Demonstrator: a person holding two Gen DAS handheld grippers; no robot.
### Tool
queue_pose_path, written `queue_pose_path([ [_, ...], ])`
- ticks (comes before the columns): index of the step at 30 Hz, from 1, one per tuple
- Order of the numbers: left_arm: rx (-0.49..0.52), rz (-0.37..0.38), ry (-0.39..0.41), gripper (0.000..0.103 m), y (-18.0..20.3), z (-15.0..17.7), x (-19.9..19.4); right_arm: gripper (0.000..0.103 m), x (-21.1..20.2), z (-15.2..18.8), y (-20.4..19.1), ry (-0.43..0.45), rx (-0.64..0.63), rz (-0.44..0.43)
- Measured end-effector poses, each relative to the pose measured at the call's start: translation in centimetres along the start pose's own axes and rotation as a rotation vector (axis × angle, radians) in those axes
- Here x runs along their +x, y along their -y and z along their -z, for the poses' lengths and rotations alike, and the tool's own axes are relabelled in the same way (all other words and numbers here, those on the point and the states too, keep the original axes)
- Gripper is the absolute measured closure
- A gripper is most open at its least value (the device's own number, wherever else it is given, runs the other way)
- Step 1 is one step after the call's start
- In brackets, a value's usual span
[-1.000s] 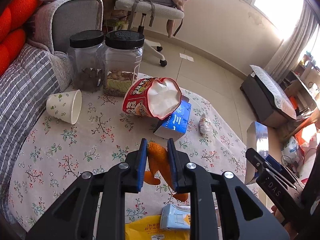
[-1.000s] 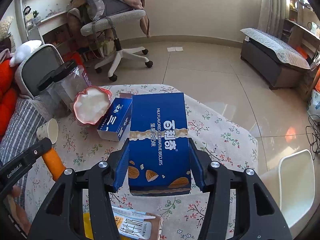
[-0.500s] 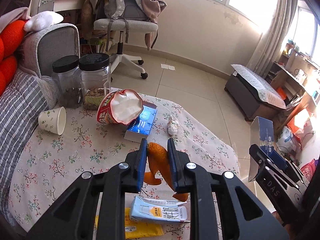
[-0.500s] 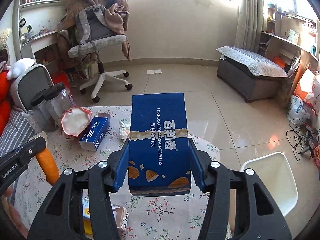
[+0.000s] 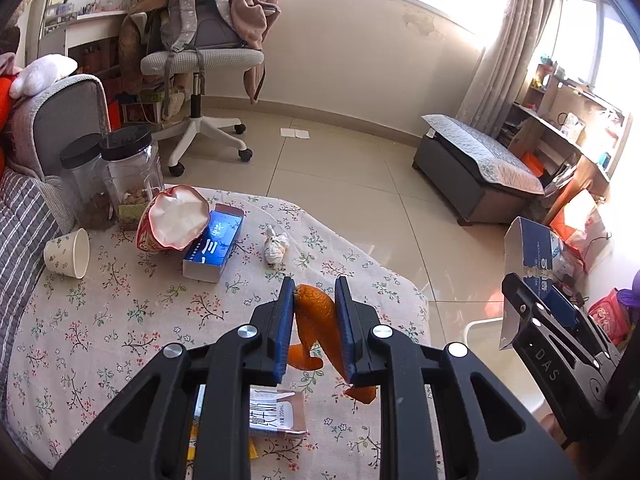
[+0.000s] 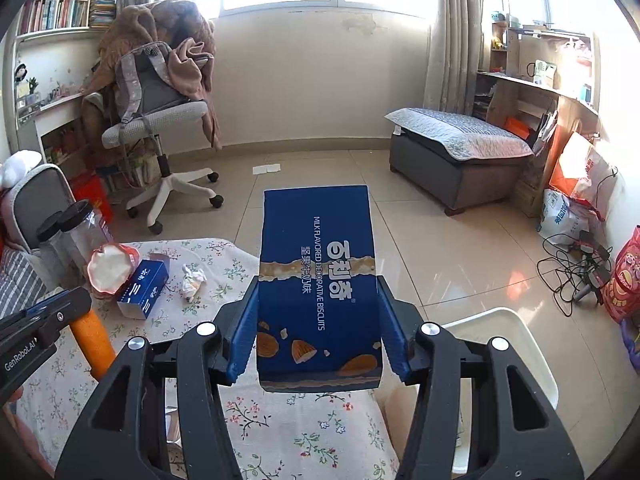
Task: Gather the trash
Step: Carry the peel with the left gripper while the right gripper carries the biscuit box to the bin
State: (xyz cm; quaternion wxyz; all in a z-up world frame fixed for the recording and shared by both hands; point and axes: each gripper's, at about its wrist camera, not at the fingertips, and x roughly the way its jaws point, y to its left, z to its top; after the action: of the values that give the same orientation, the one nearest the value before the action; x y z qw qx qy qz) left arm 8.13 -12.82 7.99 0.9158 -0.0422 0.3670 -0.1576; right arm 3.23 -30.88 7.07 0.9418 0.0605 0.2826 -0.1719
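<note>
Two lidded jars (image 5: 120, 176) hold snacks. The left gripper (image 5: 314, 320) pinches orange peel (image 5: 316, 320); the right gripper (image 6: 318, 336) clamps a blue biscuit box (image 6: 318, 272). Only its view shows the white bin (image 6: 516, 344)

The surface (image 5: 120, 320) wears matt floral cloth. The orange peel (image 5: 316, 320) looks dimpled and dull between the left tongs' (image 5: 312, 300) matt black plastic arms and blue ribbed pads. The biscuit box (image 6: 318, 280) is printed cardboard with a slight sheen. Two jars (image 5: 128, 176) are clear plastic under black lids; the floor (image 5: 360, 184) is glossy tile.
</note>
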Motion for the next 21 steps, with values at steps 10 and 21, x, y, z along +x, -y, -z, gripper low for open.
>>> queue_pose_path([
  [10, 0.085, 0.060, -0.025, 0.082, 6.5, 0.7, 1.1, 0.052, -0.1, 0.6, 8.6, 0.009, 0.065, 0.180],
  [21, 0.180, 0.162, -0.065, 0.082, 15.2, 1.5, 3.3, 0.026, 0.7, 2.2, 18.5, -0.069, 0.224, 0.331],
])
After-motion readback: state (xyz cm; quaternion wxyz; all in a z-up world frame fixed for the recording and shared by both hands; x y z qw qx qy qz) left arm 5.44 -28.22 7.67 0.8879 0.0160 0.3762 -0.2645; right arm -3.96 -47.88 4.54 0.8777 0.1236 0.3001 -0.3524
